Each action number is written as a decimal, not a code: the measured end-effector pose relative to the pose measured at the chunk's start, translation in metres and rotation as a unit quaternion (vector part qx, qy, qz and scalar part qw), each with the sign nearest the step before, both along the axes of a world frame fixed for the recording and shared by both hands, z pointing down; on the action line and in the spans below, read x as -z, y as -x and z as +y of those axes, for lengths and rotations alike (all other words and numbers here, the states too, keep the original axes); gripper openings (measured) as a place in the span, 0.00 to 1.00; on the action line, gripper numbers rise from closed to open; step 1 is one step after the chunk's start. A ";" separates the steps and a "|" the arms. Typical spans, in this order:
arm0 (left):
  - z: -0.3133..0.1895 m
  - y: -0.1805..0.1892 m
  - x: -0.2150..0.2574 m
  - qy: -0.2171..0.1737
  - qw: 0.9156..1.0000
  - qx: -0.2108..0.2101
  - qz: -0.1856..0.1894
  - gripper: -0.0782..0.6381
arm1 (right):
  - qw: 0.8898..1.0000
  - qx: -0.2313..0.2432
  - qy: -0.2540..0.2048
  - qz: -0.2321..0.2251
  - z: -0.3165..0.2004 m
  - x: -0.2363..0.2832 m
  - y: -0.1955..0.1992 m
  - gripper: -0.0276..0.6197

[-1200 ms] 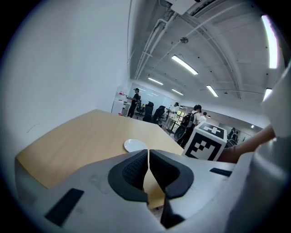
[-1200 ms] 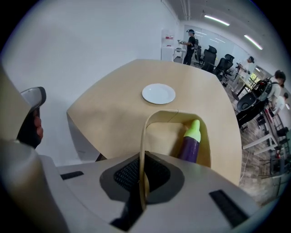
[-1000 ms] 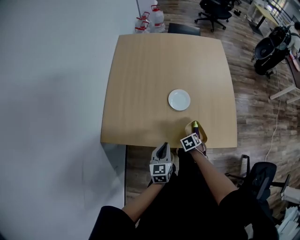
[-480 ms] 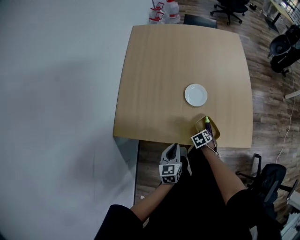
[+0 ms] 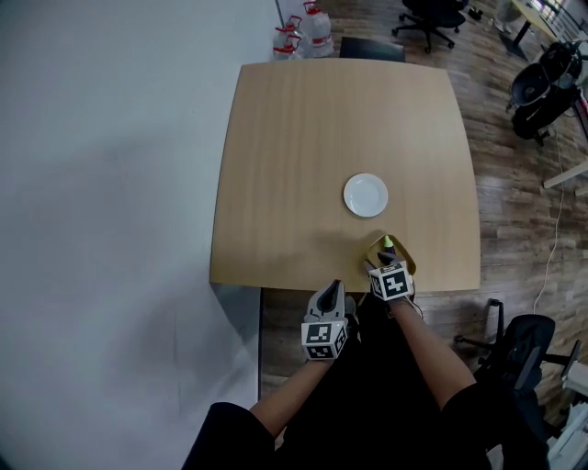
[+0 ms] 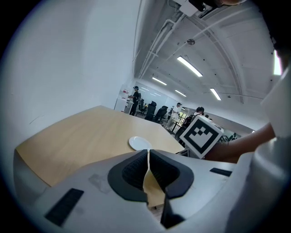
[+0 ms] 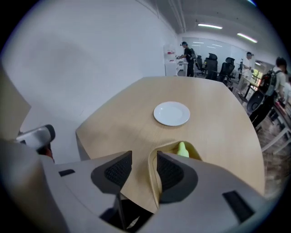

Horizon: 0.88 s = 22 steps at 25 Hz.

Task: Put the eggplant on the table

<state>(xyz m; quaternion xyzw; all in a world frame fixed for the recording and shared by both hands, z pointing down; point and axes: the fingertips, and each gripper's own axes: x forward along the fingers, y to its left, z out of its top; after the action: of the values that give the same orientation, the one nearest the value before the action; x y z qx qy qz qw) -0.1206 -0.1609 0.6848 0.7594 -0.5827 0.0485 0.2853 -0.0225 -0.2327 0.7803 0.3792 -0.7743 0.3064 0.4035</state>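
The eggplant (image 5: 388, 244) lies in a yellow bowl (image 5: 401, 257) near the front edge of the wooden table (image 5: 322, 138); only its green tip (image 7: 182, 149) and a bit of dark body show. My right gripper (image 5: 387, 264) hangs over the bowl's near side, pointing steeply down. In the right gripper view its jaws are opening, and the yellow bowl's rim (image 7: 151, 179) runs between them beside the right pad, without being pinched. My left gripper (image 5: 332, 292) is shut and empty, just off the table's front edge; the left gripper view shows its pads (image 6: 136, 170) meeting.
A white plate (image 5: 366, 195) lies mid-table beyond the bowl. Water bottles (image 5: 303, 32) and an office chair (image 5: 427, 14) stand past the far edge, another chair (image 5: 524, 349) at lower right. A pale wall (image 5: 101, 184) runs along the left. People stand far off (image 7: 187, 51).
The right gripper has drawn back slightly from the bowl toward the table's front edge. The left gripper stays by the edge. The head camera has shifted.
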 end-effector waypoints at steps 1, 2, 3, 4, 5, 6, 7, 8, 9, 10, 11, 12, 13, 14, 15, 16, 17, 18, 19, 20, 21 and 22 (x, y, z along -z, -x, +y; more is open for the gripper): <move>-0.003 -0.003 0.003 -0.004 1.000 -0.003 0.002 0.14 | 1.000 -0.012 -0.005 -0.014 -0.003 0.010 -0.004 0.40; -0.007 -0.006 0.006 -0.008 1.000 -0.005 0.005 0.14 | 0.999 -0.023 -0.013 -0.028 -0.006 0.020 -0.008 0.40; -0.009 -0.009 0.010 -0.011 1.000 -0.007 0.009 0.14 | 0.998 -0.035 -0.026 -0.041 -0.009 0.031 -0.012 0.40; -0.012 -0.012 0.013 -0.014 1.000 -0.008 0.013 0.14 | 0.997 -0.046 -0.043 -0.054 -0.012 0.044 -0.016 0.39; -0.014 -0.015 0.017 -0.017 1.000 -0.010 0.017 0.14 | 0.994 -0.056 -0.061 -0.068 -0.015 0.057 -0.021 0.39; -0.016 -0.019 0.022 -0.021 0.999 -0.013 0.020 0.14 | 0.992 -0.064 -0.079 -0.080 -0.018 0.070 -0.025 0.39; -0.018 -0.022 0.027 -0.025 0.999 -0.017 0.021 0.14 | 0.989 -0.071 -0.092 -0.091 -0.019 0.083 -0.028 0.39; -0.021 -0.026 0.032 -0.028 0.999 -0.021 0.023 0.14 | 0.987 -0.077 -0.103 -0.100 -0.020 0.095 -0.032 0.38; -0.023 -0.029 0.037 -0.031 0.999 -0.025 0.025 0.14 | 0.985 -0.082 -0.111 -0.106 -0.020 0.106 -0.035 0.37; -0.026 -0.032 0.043 -0.034 0.999 -0.028 0.028 0.14 | 0.983 -0.086 -0.119 -0.111 -0.019 0.116 -0.038 0.36; -0.029 -0.036 0.049 -0.037 0.998 -0.031 0.032 0.14 | 0.981 -0.089 -0.128 -0.115 -0.018 0.126 -0.042 0.36; -0.032 -0.039 0.055 -0.040 0.998 -0.032 0.036 0.14 | 0.979 -0.091 -0.136 -0.119 -0.017 0.135 -0.046 0.35; -0.034 -0.043 0.061 -0.043 0.998 -0.034 0.039 0.14 | 0.977 -0.094 -0.145 -0.122 -0.015 0.144 -0.051 0.34; -0.037 -0.047 0.068 -0.049 0.997 -0.035 0.039 0.14 | 0.975 -0.097 -0.154 -0.127 -0.012 0.153 -0.055 0.33; -0.039 -0.050 0.076 -0.058 0.997 -0.037 0.036 0.14 | 0.973 -0.101 -0.163 -0.131 -0.009 0.162 -0.060 0.31; -0.040 -0.054 0.087 -0.072 0.996 -0.039 0.031 0.14 | 0.970 -0.103 -0.173 -0.134 -0.005 0.171 -0.065 0.29; -0.040 -0.058 0.097 -0.088 0.995 -0.039 0.026 0.14 | 0.968 -0.103 -0.187 -0.134 0.000 0.180 -0.070 0.28; -0.039 -0.062 0.106 -0.100 0.994 -0.039 0.023 0.14 | 0.965 -0.101 -0.205 -0.131 0.005 0.190 -0.075 0.25; -0.037 -0.066 0.112 -0.109 0.993 -0.038 0.023 0.14 | 0.961 -0.097 -0.226 -0.126 0.010 0.200 -0.080 0.20; -0.035 -0.070 0.116 -0.113 0.993 -0.039 0.022 0.14 | 0.957 -0.093 -0.247 -0.121 0.016 0.209 -0.084 0.17; -0.032 -0.076 0.121 -0.118 0.992 -0.041 0.019 0.14 | 0.953 -0.090 -0.263 -0.119 0.022 0.218 -0.088 0.16; -0.028 -0.082 0.127 -0.124 0.991 -0.045 0.016 0.14 | 0.950 -0.089 -0.274 -0.120 0.028 0.226 -0.093 0.15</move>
<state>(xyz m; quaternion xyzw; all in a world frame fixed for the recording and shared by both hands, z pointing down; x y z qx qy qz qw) -0.0389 -0.1886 0.5580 0.8153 -0.5444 -0.0232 0.1960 0.0705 -0.2046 0.5544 0.5031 -0.8342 0.1606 0.1589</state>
